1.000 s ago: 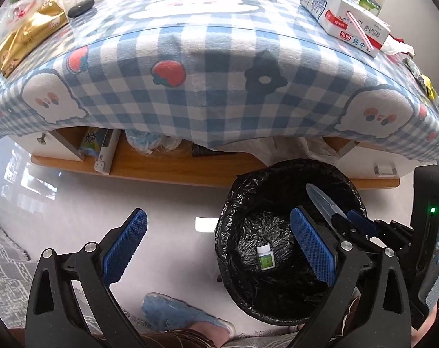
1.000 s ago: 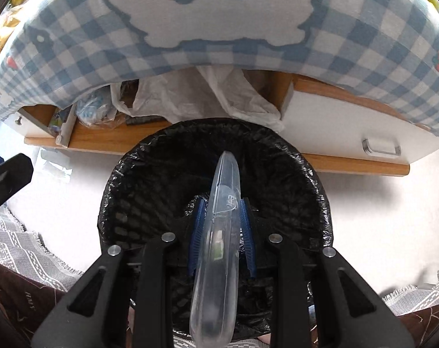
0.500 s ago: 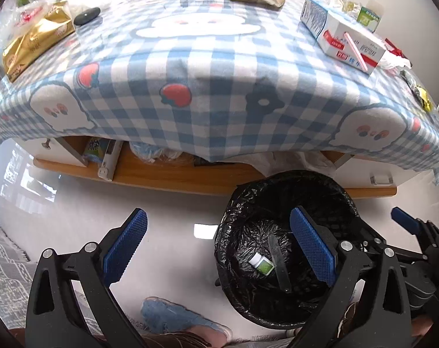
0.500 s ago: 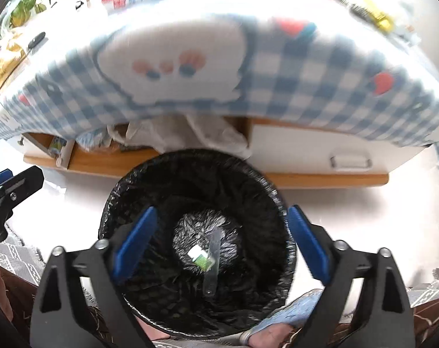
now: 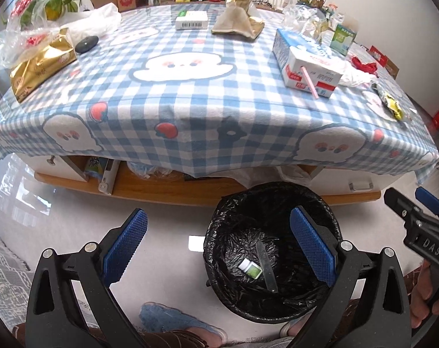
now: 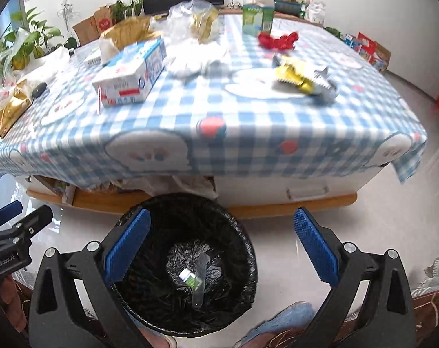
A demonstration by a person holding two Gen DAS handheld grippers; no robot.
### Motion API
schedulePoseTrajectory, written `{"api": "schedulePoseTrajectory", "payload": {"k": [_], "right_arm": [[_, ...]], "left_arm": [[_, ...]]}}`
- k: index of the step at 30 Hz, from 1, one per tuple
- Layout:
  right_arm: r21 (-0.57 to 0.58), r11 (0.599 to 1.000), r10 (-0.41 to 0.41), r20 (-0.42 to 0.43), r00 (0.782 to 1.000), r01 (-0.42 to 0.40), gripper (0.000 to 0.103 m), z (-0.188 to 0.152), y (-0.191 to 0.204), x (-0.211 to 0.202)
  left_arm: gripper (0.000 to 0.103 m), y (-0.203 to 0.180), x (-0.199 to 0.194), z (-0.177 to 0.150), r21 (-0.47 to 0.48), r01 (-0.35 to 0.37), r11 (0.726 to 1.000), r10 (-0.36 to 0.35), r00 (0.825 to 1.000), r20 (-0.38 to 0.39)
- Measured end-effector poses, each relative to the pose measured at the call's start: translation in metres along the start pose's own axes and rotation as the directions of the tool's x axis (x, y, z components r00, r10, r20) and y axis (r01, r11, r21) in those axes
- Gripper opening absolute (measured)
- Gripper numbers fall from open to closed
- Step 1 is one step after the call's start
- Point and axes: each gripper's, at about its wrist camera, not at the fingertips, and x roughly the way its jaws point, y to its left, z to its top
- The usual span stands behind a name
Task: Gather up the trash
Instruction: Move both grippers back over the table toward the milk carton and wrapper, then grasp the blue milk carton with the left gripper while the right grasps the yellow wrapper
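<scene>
A black-lined trash bin (image 5: pixel 239 211) (image 6: pixel 248 249) stands on the floor in front of the table. In it lie a clear plastic tube (image 5: pixel 266 265) (image 6: pixel 200 278) and a small white and green bottle (image 5: pixel 250 268) (image 6: pixel 189 278). My left gripper (image 5: pixel 219 249) is open and empty above the floor and the bin's left side. My right gripper (image 6: pixel 222 249) is open and empty above the bin. On the checked tablecloth (image 5: pixel 173 92) (image 6: pixel 248 121) lie a milk carton box (image 5: pixel 304 63) (image 6: pixel 132 72), a yellow wrapper (image 6: pixel 300 76) (image 5: pixel 391 105), red scraps (image 6: pixel 277 40), white crumpled plastic (image 6: pixel 196 58), a gold bag (image 5: pixel 42 63).
A brown paper bag (image 5: pixel 238 21), a white box (image 5: pixel 191 20) and a green carton (image 6: pixel 257 18) sit further back on the table. A shelf (image 5: pixel 161 185) under the table holds clutter. A drawer front (image 6: pixel 306 188) is right of the bin. My shoe (image 5: pixel 173 322) is near the bin.
My right gripper opened and dropped the clear tube into the bin. Both grippers have risen and tilted up, so the table top shows.
</scene>
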Motion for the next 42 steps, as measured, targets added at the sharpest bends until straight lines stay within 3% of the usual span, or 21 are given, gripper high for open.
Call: {"api": "schedulePoseTrajectory", "payload": {"k": [11, 23, 32, 42], "right_arm": [[-0.006, 1.0, -0.014, 0.073, 0.997, 0.014, 0.095, 0.024, -0.012, -0.039], [0.027, 0.999, -0.039, 0.117, 0.992, 0.036, 0.095, 0.061, -0.045, -0.051], [0.038, 0.997, -0.077, 0.122, 0.989, 0.073, 0.095, 0.11, -0.08, -0.023], [0.048, 0.996, -0.081, 0.048, 0.996, 0.078, 0.095, 0.157, -0.1, 0.051]], "left_arm": [[0.097, -0.013, -0.039, 0.013, 0.011, 0.006, 1.0, -0.007, 0.998, 0.064], [0.097, -0.047, -0.051, 0.058, 0.051, 0.03, 0.998, -0.035, 0.995, 0.094], [0.097, -0.088, -0.019, 0.11, 0.1, 0.032, 0.995, -0.04, 0.996, 0.081], [0.097, -0.113, 0.046, 0.165, 0.122, 0.01, 0.992, -0.012, 1.0, 0.022]]}}
